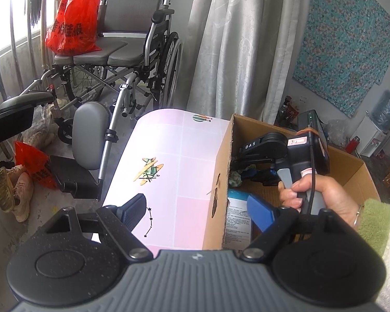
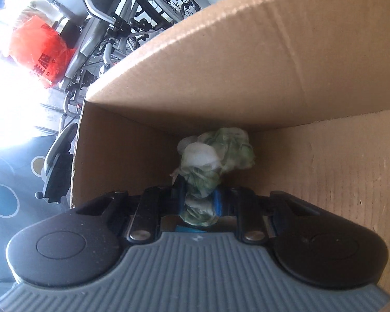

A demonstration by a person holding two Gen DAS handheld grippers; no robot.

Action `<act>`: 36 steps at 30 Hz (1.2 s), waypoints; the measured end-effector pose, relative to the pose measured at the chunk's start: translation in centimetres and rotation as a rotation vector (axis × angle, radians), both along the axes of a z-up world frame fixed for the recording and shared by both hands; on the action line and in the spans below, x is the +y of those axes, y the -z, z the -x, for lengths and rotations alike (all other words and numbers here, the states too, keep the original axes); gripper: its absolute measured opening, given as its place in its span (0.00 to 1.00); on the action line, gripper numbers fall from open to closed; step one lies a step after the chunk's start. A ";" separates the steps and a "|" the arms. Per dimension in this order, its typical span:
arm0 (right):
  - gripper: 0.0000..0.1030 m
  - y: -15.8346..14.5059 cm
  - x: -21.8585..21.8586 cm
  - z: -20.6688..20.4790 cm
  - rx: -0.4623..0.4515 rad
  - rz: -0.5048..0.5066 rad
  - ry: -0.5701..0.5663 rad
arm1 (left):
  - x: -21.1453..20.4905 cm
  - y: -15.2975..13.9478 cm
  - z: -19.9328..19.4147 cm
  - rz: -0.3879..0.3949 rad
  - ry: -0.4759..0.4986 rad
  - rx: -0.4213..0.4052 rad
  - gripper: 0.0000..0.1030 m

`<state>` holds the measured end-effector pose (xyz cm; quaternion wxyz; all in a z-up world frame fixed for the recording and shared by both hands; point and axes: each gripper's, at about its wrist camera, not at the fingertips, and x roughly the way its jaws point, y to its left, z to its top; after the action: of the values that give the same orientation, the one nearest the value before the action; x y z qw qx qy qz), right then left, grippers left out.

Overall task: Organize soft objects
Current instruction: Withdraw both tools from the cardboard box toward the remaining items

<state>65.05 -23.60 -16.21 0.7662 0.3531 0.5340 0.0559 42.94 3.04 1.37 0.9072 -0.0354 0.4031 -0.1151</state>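
A brown cardboard box [image 1: 222,176] stands on a pink patterned table [image 1: 166,171]. My left gripper [image 1: 197,213] is open and empty, its fingers straddling the box's near-left wall. My right gripper [image 2: 200,202] is inside the box [image 2: 247,52], shut on a crumpled green and white soft cloth [image 2: 215,156] that bulges out ahead of the fingers toward the box's corner. In the left wrist view the right gripper [image 1: 249,174] reaches down into the box, and a bit of the green cloth [image 1: 235,179] shows at its tips.
A white and blue printed pack [image 1: 238,218] lies in the box. A wheelchair [image 1: 117,59] with a red plastic bag [image 1: 72,18] on its seat stands left of the table. Shoes and another red bag [image 1: 33,166] lie on the floor. Grey curtains [image 1: 234,44] hang behind.
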 end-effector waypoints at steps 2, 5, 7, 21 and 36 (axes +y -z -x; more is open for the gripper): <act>0.31 -0.1 -0.4 -0.1 0.033 -0.020 -0.017 | 0.0 -0.1 0.1 0.003 -0.001 0.001 0.83; 0.67 -1.2 -0.8 0.3 0.075 -0.030 -0.016 | 0.1 -0.4 0.3 0.005 -0.003 0.000 0.83; 0.76 -2.9 -1.4 1.6 0.055 -0.025 -0.027 | 0.3 -0.8 0.6 0.011 -0.007 -0.002 0.83; 0.84 -22.3 -10.3 22.7 -0.233 -0.115 -0.109 | -0.7 -9.2 10.0 0.013 -0.001 -0.123 0.93; 0.99 -23.5 -9.7 54.0 -0.462 0.651 -0.205 | -3.9 -3.7 24.5 0.149 0.155 -0.042 0.98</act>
<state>11.04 -33.35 7.31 0.9280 0.0155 0.3704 0.0379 18.40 -0.89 5.08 0.8988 -0.0689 0.3757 -0.2152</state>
